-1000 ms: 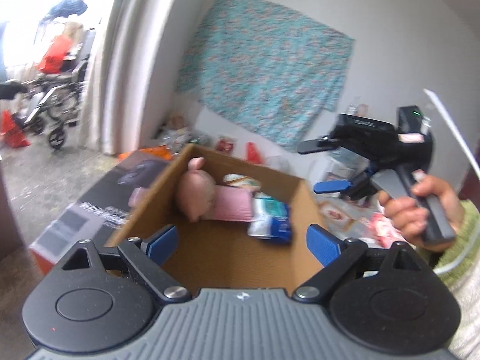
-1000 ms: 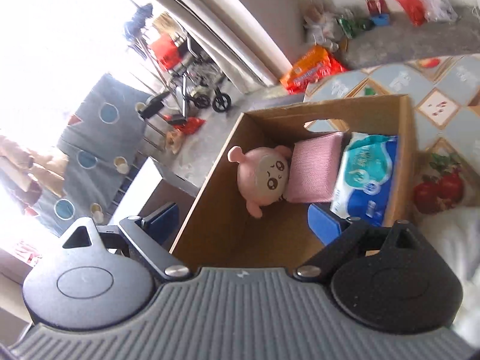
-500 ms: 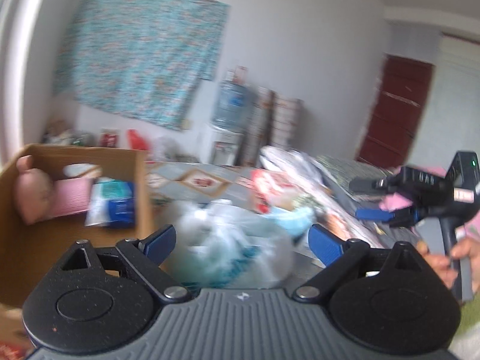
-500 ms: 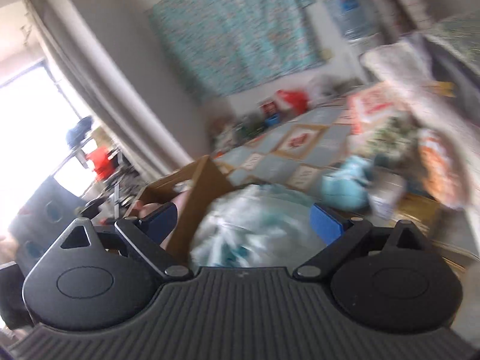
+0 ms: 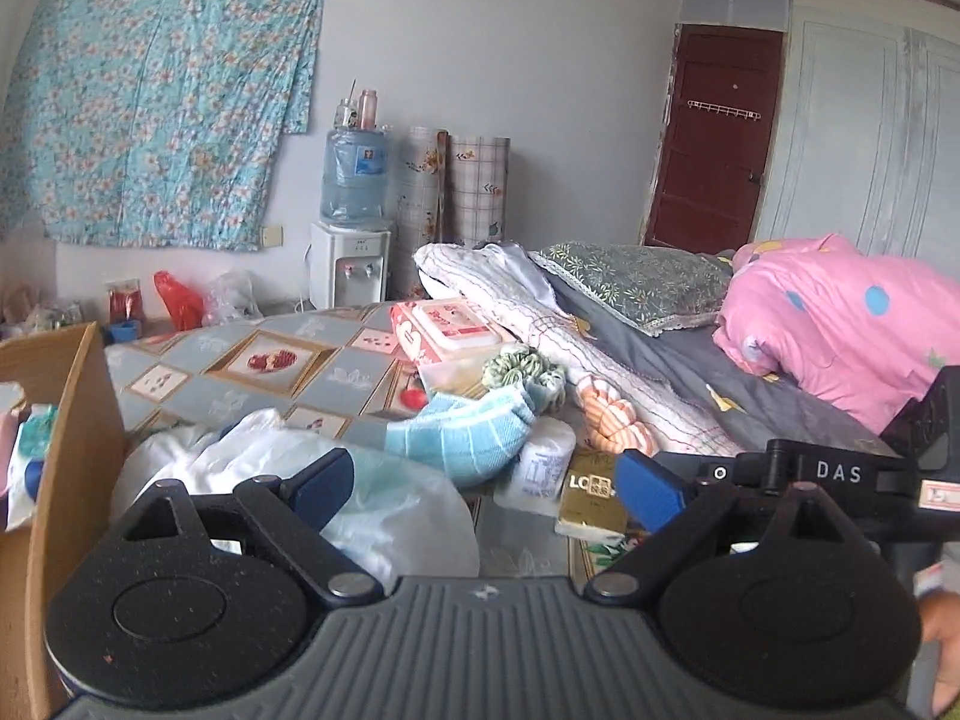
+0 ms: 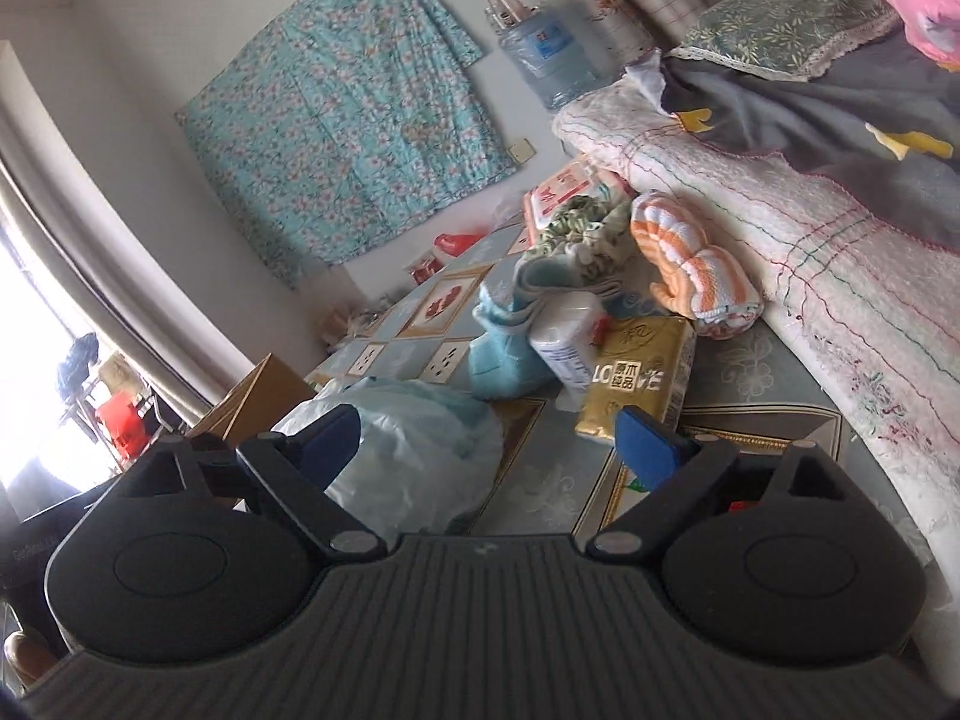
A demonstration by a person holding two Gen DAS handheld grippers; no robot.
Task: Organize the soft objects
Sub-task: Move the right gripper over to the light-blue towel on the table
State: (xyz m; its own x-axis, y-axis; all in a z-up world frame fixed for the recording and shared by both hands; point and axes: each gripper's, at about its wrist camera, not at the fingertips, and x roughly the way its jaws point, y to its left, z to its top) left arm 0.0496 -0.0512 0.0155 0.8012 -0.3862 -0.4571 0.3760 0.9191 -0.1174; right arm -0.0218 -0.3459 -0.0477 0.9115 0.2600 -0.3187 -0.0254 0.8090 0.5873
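Clutter on the table (image 5: 336,372) counts out as 1 white plastic bag (image 5: 384,498), 1 rolled blue towel (image 5: 462,426), 1 green-and-white scrunchie-like bundle (image 5: 525,369), 1 orange-striped cloth (image 6: 696,267), 1 wrapped toilet roll (image 5: 543,465), 1 gold tissue pack (image 6: 639,378) and 1 pink wipes pack (image 5: 447,327). The gold pack reads "LOVE" with Chinese characters too small to read; the right tool's body, seen at far right of the left view, reads "DAS".

At near left stands 1 cardboard box (image 5: 72,450), with only slivers of packs showing inside.

The left gripper (image 5: 483,486) has its fingers spread wide with nothing between them, above the bag. The right gripper (image 6: 489,441) also stands wide and holds nothing; its fingers have just been closing a little, the bag and gold pack lying beyond them.
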